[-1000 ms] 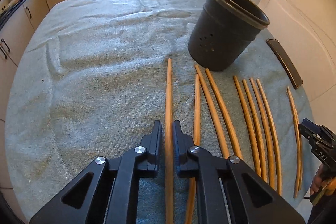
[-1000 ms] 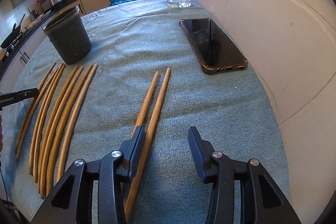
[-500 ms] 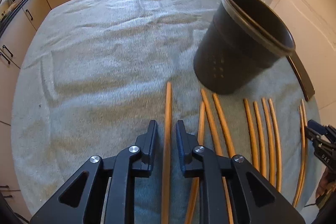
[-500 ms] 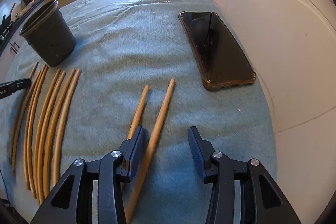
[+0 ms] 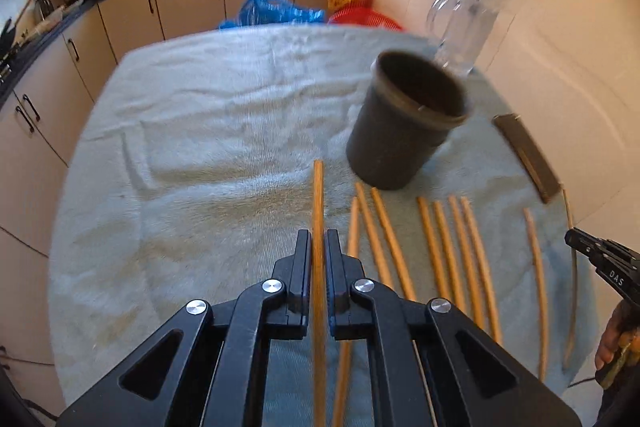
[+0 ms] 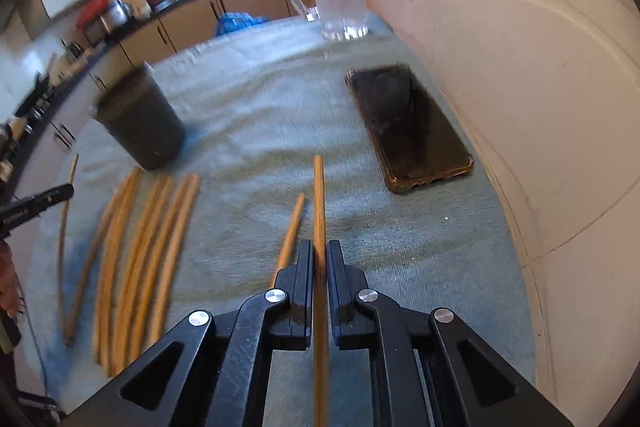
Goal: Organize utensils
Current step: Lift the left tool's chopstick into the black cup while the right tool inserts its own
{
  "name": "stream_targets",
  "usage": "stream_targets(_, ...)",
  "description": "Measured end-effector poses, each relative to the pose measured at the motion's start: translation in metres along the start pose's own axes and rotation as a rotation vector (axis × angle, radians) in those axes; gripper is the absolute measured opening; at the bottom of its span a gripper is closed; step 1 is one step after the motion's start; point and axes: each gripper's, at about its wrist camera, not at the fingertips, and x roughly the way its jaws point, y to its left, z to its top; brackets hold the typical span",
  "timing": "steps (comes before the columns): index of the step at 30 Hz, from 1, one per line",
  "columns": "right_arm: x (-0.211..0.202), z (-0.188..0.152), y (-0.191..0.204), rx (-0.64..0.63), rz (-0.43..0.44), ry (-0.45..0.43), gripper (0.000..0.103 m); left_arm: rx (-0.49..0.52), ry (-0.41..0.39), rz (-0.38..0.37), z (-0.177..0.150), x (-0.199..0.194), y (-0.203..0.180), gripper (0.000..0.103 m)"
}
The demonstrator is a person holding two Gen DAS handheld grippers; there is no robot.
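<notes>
Each black two-finger gripper, left (image 5: 318,251) and right (image 6: 319,259), pinches one long wooden chopstick (image 5: 318,203) (image 6: 319,199) above the grey towel (image 5: 208,131). The dark round holder (image 5: 404,131) looks empty; about ten sticks (image 5: 452,247) lie loose beside it.

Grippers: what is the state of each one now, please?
Left hand-held gripper: closed on a chopstick.
Right hand-held gripper: closed on a chopstick.
</notes>
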Motion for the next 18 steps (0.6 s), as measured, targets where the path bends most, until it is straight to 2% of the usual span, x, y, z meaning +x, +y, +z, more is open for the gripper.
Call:
stream_targets(11, -0.099, -0.018, 0.032, -0.084, 0.079, -0.209, 0.007, -0.021, -0.217, -0.025, -0.05, -0.124, -0.015, 0.006)
stream_targets(18, -0.147, -0.02, 0.055, -0.119, 0.12, -0.333, 0.007, 0.03, -0.35, 0.009, -0.067, -0.17, -0.031, 0.006)
